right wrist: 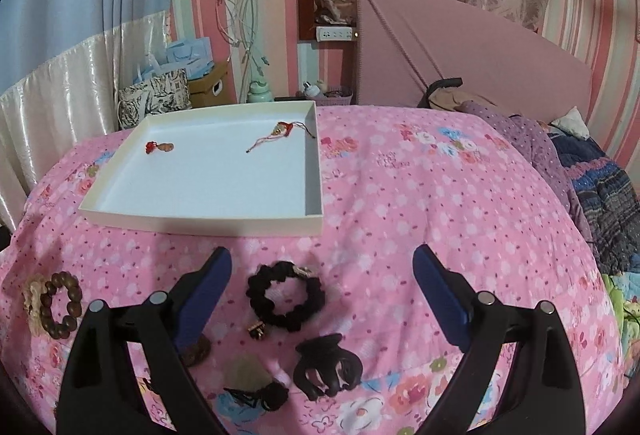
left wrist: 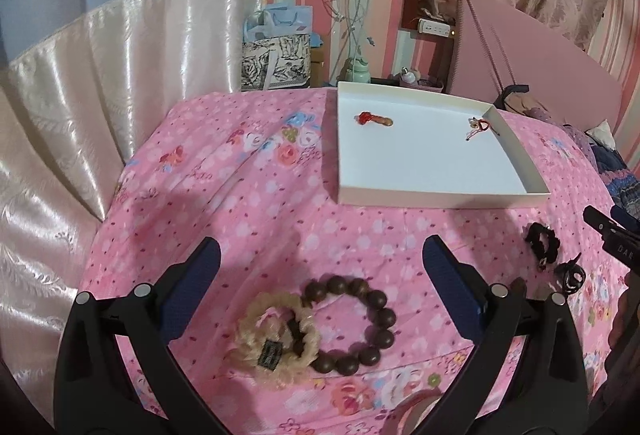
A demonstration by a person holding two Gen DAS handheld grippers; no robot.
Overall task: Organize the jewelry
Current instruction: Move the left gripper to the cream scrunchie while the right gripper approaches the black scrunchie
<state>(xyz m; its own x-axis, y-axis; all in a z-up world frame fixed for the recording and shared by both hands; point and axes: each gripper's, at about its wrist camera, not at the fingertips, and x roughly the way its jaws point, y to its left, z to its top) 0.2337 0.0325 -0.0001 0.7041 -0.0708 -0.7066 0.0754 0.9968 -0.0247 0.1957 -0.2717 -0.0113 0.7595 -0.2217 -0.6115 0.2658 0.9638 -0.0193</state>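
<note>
Both tongs hang spread wide over the pink floral bedspread [left wrist: 280, 195] and grasp nothing: the left gripper [left wrist: 320, 267] has the dark wooden bead bracelet [left wrist: 352, 323] just below its tips and between its fingers, linked with a pale cream bracelet [left wrist: 276, 339] on its left, while the right gripper [right wrist: 322, 275] has the black scrunchie [right wrist: 286, 299] lying flat just below its tips, closer to its left finger. Either ring sits nearer its own hand, with no long axis to line up on. Beside the scrunchie crowd a small gold clip [right wrist: 257, 329] and a dark claw clip [right wrist: 328, 365], and the white tray [right wrist: 200, 221], holding two red charms, lies farther up the bed with nothing in between.
</note>
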